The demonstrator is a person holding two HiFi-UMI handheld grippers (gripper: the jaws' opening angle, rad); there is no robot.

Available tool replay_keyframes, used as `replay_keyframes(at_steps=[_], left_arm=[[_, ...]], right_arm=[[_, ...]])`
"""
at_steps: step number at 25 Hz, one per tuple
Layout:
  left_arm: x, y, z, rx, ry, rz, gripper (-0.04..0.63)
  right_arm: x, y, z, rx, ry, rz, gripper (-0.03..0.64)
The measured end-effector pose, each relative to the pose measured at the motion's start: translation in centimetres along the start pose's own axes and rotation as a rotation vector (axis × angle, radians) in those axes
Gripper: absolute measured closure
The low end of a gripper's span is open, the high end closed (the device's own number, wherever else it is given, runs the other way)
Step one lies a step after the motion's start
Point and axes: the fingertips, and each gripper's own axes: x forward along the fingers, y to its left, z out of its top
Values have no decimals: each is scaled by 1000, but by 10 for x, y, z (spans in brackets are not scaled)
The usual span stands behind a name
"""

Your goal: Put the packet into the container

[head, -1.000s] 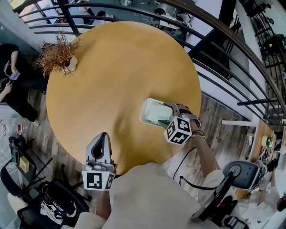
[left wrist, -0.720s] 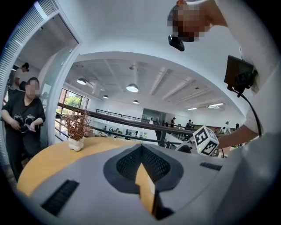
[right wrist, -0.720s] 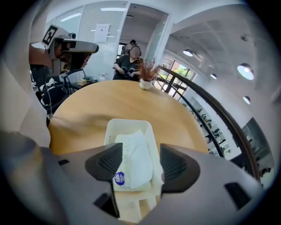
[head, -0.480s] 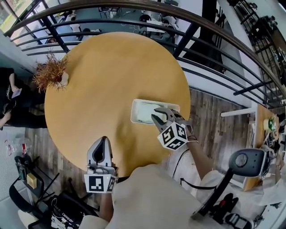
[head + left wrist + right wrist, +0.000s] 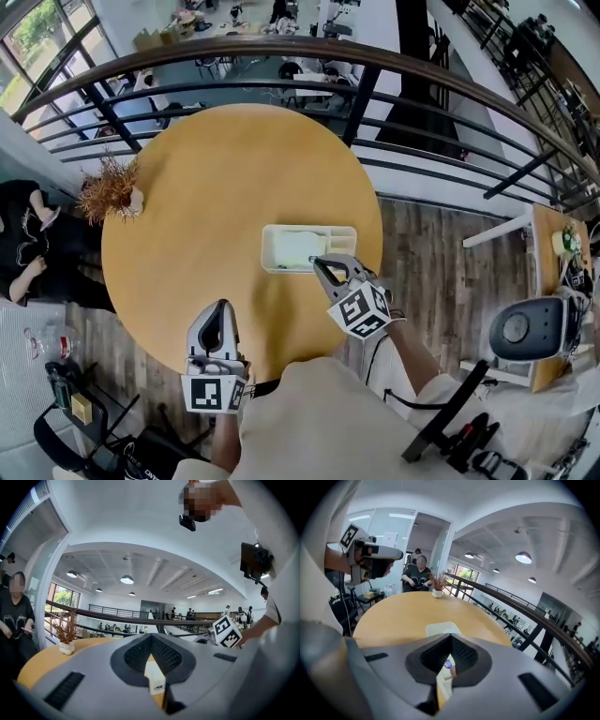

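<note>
On the right half of the round wooden table (image 5: 187, 234) sits a white rectangular container (image 5: 341, 249), and the pale packet (image 5: 295, 249) lies flat inside it, toward its left end. By the look of it the placing is done. Right gripper (image 5: 317, 263): claw pinched fully together, nothing in it, tips just beside the container's near rim. Left gripper (image 5: 221, 307): claw also closed and empty, hovering over the near table edge, well apart from the container. For a clean finish, I would draw the right claw straight back and up so the tips do not catch the rim and drag the light tray, then check that no packet corner rides over the wall. Writing: none readable. The packet's print is too small, a small purple mark shows at the right jaw tips, and the marker cube (image 5: 359, 309) carries only black-and-white squares.
</note>
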Motion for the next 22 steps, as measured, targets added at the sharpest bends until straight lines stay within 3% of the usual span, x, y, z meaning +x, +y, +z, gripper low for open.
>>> replay_keyframes(at_steps=[5,12,18,22], left_arm=[[4,-18,4,39,-17,-59,591],[3,-44,5,61,-24,-125,591],[7,-72,11,86,-33,-203,591],[7,-88,14,94,-39,-233,590]], right_arm=[[-23,-6,5,153,-75,-37,614],[-66,-14,4,183,-122,-203,612],[-122,-19,15,199,-227,-383,613],[-151,-14,13,262,-265,-424,612]])
